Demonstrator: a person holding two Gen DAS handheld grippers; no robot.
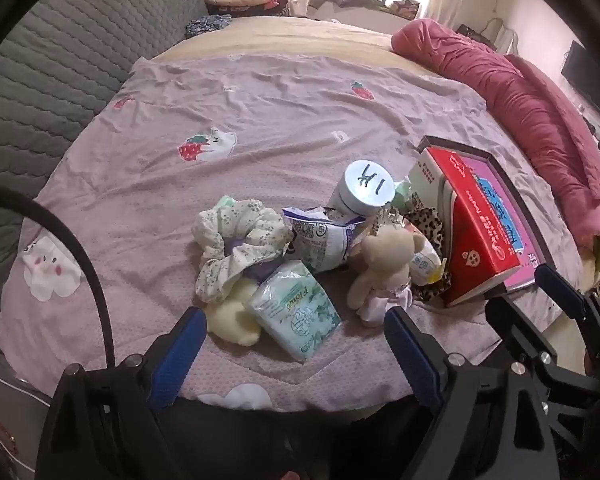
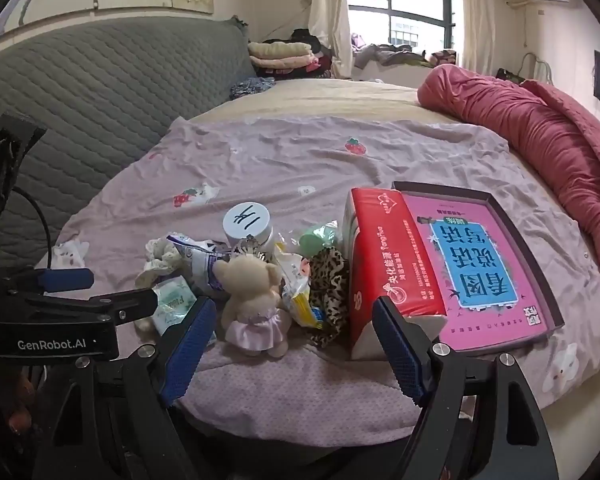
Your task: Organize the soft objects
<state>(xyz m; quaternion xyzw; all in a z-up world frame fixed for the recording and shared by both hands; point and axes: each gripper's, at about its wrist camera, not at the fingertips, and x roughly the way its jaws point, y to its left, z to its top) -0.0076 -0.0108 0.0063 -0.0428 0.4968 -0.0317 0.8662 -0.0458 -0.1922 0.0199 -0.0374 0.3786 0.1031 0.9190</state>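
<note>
A pile of soft things lies on the purple blanket (image 1: 260,128). A cream teddy bear in a pink skirt (image 1: 384,268) (image 2: 256,300) sits at the front. Left of it lie a green tissue pack (image 1: 296,316) (image 2: 172,300), a floral scrunchie (image 1: 236,236), a cream plush (image 1: 232,316) and a crumpled purple-white wrapper (image 1: 324,240). A leopard-print cloth (image 2: 328,284) lies beside a red tissue box (image 2: 388,256) (image 1: 480,232). My left gripper (image 1: 292,332) is open, just short of the tissue pack. My right gripper (image 2: 292,324) is open, in front of the bear.
A white jar with a marked lid (image 1: 364,192) (image 2: 248,224) stands behind the pile. A dark tray with a pink book (image 2: 480,268) lies right of the red box. A rolled red quilt (image 2: 540,140) runs along the right. A grey quilted headboard (image 1: 40,92) is on the left.
</note>
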